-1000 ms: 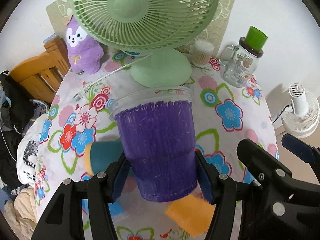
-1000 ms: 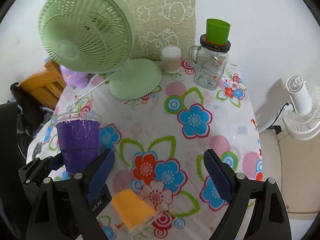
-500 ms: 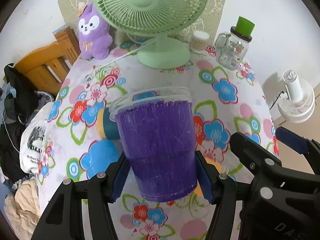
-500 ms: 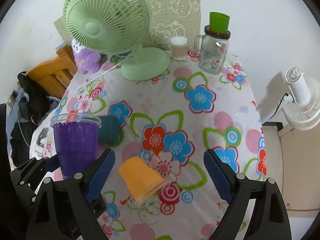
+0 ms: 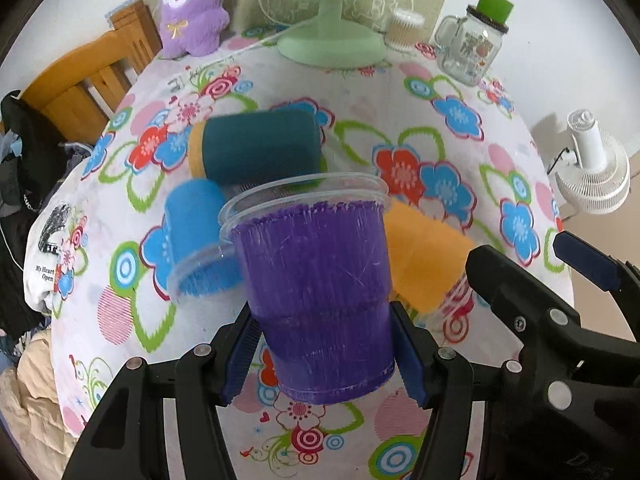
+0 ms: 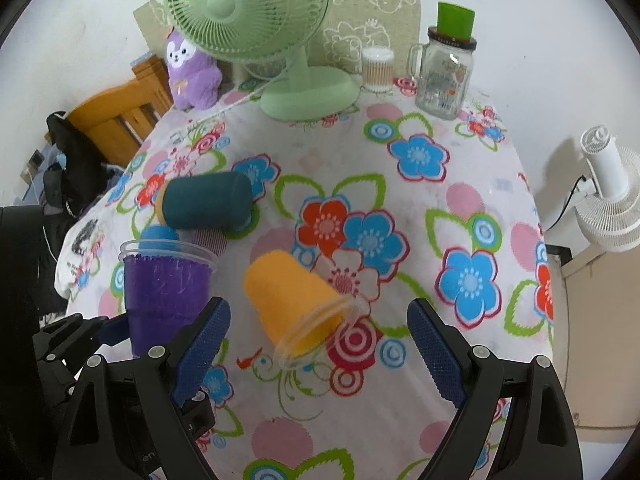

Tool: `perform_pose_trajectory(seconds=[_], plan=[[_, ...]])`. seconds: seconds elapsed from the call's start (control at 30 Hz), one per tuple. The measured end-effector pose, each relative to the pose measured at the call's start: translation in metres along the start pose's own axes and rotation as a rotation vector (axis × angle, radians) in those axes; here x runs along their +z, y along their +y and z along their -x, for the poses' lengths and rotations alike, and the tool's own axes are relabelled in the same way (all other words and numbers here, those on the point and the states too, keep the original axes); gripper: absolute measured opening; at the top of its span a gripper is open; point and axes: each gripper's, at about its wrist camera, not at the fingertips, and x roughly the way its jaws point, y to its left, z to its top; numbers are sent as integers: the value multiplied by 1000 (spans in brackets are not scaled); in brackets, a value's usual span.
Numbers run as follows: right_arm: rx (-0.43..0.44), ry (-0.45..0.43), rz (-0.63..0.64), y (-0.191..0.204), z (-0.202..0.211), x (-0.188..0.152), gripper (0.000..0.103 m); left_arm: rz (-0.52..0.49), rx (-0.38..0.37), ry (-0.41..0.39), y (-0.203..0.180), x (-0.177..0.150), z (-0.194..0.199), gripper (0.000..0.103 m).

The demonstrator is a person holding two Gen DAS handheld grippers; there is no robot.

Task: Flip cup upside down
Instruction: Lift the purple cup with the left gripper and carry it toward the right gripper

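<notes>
My left gripper (image 5: 324, 356) is shut on a purple cup (image 5: 316, 288) with a clear rim, held upright above the floral table (image 6: 460, 208). The same cup shows at the left of the right wrist view (image 6: 164, 288). My right gripper (image 6: 320, 348) is open and empty, and hovers just above an orange cup (image 6: 296, 300) that lies on its side, mouth toward me. The orange cup also shows in the left wrist view (image 5: 424, 260). A dark teal cup (image 6: 206, 204) and a light blue cup (image 5: 196, 236) lie on their sides at the left.
A green desk fan (image 6: 280, 40) stands at the back of the table, with a purple plush toy (image 6: 192, 72), a cotton swab jar (image 6: 376, 68) and a glass mug jar with a green lid (image 6: 444, 72). A white fan (image 6: 608, 192) stands beyond the right edge. A wooden chair (image 6: 116, 120) is at the left.
Both grippers have pulled back and up from the fan. The lying teal, blue and orange cups have come into fuller view. The purple cup stays upright in the left gripper.
</notes>
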Motion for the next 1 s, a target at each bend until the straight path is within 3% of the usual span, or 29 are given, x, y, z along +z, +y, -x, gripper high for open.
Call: perform_pose_trajectory(seconds=[0.4,0.73,0.83,1.0], plan=[[-14,62,-22,-6,-19,-36,92,-21,-5,70,-1,-32,-37,64],[-34,76,-35,-15,-25,-49,92,-40,4,49,-7,-39,-55,58],[-36,77,-41,-18,-25,-51,92,-52,12,47,-9,-40,-57,60],[-28,70,-49,-19,-17,-52,92,-24,2,47,-5,-42,-46,82]])
